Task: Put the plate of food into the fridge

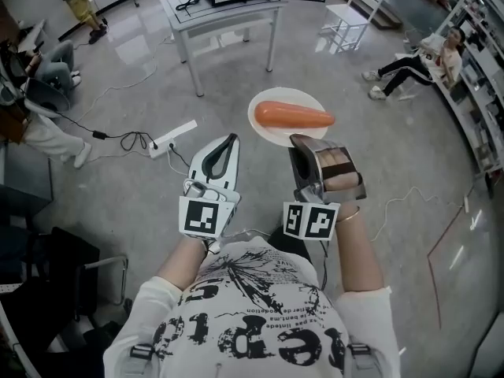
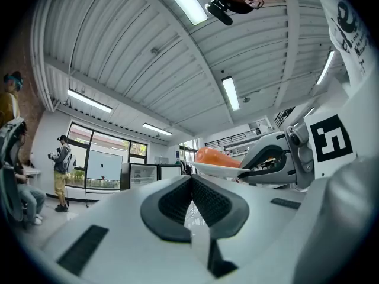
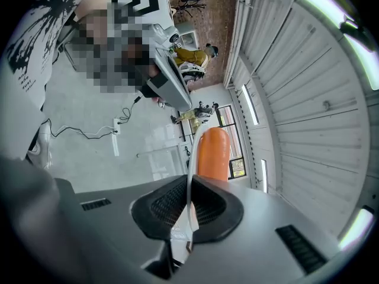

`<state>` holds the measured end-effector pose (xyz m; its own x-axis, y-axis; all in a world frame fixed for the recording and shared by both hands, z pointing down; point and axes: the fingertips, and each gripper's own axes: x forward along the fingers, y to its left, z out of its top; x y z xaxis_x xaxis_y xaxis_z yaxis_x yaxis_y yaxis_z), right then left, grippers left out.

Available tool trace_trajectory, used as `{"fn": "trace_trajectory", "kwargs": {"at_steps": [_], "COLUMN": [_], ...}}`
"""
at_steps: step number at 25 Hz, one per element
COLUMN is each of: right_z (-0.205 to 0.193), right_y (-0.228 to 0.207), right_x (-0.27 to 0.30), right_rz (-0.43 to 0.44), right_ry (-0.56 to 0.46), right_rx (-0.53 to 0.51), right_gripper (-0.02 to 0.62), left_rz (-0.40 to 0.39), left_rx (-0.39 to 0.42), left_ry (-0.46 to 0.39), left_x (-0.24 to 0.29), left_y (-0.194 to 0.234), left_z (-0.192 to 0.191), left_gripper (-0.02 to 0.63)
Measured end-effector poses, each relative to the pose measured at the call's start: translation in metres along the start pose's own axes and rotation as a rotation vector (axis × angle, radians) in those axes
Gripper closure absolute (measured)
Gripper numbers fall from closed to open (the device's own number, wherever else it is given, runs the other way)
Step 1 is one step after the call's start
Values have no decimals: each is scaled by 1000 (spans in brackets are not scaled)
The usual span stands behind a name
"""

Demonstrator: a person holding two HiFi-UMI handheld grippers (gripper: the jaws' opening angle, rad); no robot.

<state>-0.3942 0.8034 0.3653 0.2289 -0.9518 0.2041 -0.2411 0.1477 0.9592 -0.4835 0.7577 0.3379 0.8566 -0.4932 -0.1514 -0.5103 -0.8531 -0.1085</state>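
A white plate (image 1: pixel 272 135) carrying an orange carrot (image 1: pixel 293 116) hangs in the air over the grey floor, ahead of me. My right gripper (image 1: pixel 302 142) is shut on the plate's near rim. In the right gripper view the thin white rim (image 3: pixel 189 176) is pinched between the dark pads, and the carrot (image 3: pixel 213 152) rises beyond them. My left gripper (image 1: pixel 229 139) is held level to the left of the plate, shut and empty. The left gripper view shows its pads (image 2: pixel 208 201) meeting, with the plate (image 2: pixel 216 169) and carrot (image 2: pixel 214 157) off to the right.
A white table (image 1: pixel 224 14) and a white chair (image 1: pixel 346 18) stand farther ahead. A power strip (image 1: pixel 173 138) with cables lies on the floor at left. People sit at the far right (image 1: pixel 417 61) and left (image 1: pixel 47 69). Glass-door fridges (image 2: pixel 145 173) stand in the distance.
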Motion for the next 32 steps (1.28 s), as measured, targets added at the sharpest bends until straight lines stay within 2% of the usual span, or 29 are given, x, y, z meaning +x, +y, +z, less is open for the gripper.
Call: {"fn": "trace_trajectory", "kwargs": {"at_steps": [10, 14, 24, 32], "right_z": [-45, -80, -182, -237], "right_y": [-11, -25, -72, -86], "right_x": [67, 106, 194, 242], "right_rz": [38, 43, 64, 68], "right_ry": [-72, -101, -168, -170], "right_rx": [0, 9, -24, -18], "right_gripper": [580, 580, 580, 578], "left_rz": [87, 119, 213, 234], "left_rx": [25, 37, 28, 10], "left_ry": [27, 45, -12, 16], "left_x": [67, 115, 249, 323], "left_y": [11, 12, 4, 2], "left_z": [-18, -27, -28, -49], "left_gripper": [598, 598, 598, 598]}}
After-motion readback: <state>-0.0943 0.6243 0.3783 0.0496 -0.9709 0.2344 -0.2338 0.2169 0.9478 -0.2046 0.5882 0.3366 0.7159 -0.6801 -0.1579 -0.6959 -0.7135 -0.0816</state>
